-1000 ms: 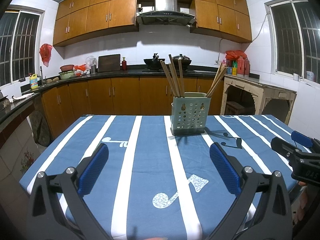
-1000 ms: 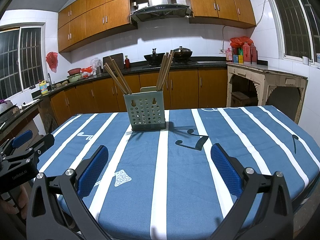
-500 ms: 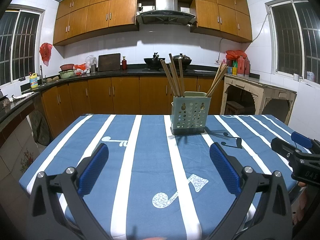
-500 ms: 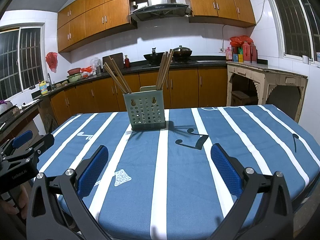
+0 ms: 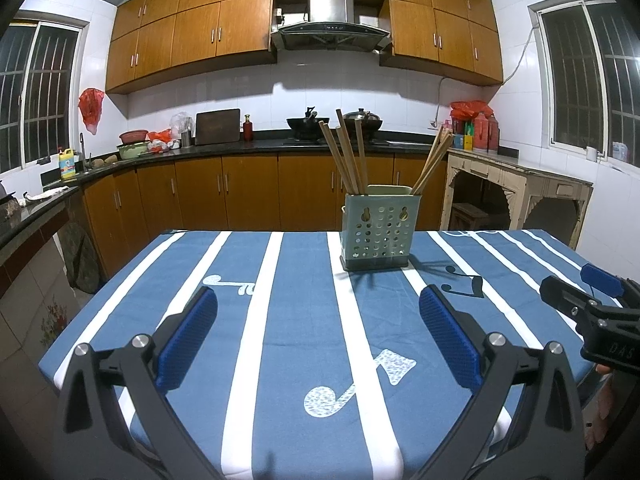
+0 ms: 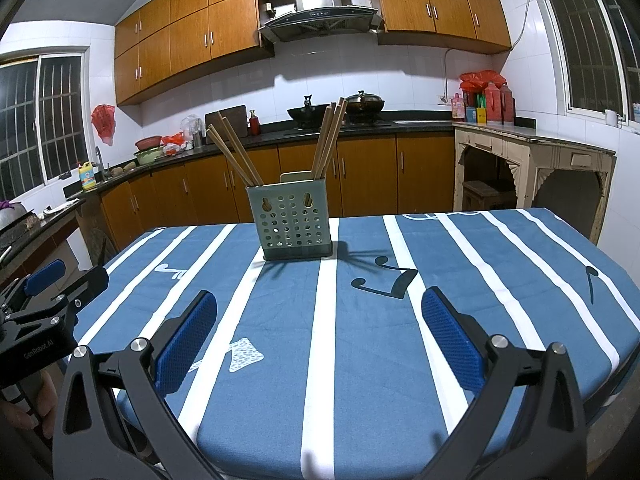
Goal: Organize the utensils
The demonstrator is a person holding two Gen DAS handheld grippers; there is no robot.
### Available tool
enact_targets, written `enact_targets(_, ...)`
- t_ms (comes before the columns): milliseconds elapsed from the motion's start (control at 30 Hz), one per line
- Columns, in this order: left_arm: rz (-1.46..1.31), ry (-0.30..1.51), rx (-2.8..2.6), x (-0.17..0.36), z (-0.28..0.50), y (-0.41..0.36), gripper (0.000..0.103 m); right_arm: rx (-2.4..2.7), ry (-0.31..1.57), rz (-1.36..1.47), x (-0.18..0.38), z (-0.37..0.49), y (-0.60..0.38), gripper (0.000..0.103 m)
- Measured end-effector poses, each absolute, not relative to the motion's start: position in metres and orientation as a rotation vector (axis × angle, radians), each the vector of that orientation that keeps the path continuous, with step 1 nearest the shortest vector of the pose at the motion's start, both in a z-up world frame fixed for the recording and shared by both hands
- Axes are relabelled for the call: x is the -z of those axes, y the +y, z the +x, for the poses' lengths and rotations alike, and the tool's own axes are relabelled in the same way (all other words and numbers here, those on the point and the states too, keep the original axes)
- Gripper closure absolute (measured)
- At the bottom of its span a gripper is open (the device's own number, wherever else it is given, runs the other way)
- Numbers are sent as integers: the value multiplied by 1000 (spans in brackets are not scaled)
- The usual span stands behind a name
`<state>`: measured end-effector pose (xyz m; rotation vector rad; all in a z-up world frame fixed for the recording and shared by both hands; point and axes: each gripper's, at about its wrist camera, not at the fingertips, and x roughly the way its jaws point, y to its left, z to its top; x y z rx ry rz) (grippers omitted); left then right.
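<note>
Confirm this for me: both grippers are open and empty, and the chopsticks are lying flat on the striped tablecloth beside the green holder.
One thing is wrong. The chopsticks are not lying on the tablecloth; they stand leaning inside the green holder, as the left wrist view shows. The left gripper and right gripper are indeed open and empty.

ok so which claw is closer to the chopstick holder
Right, though only slightly. The right claw hovers at the table's near edge with the chopstick holder ahead, just left of its line; the left claw is beside it, holder ahead and further right.

Home kitchen: cabinets [image 5: 192, 40], range hood [image 5: 330, 20].
</note>
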<state>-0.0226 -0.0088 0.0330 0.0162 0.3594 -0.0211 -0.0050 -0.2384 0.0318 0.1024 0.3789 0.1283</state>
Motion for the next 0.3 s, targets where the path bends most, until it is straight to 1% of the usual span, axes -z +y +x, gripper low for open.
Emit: enact_targets(300, 8, 367, 17, -35, -27, -10, 4, -129, 379, 103, -32, -5, -238, 2)
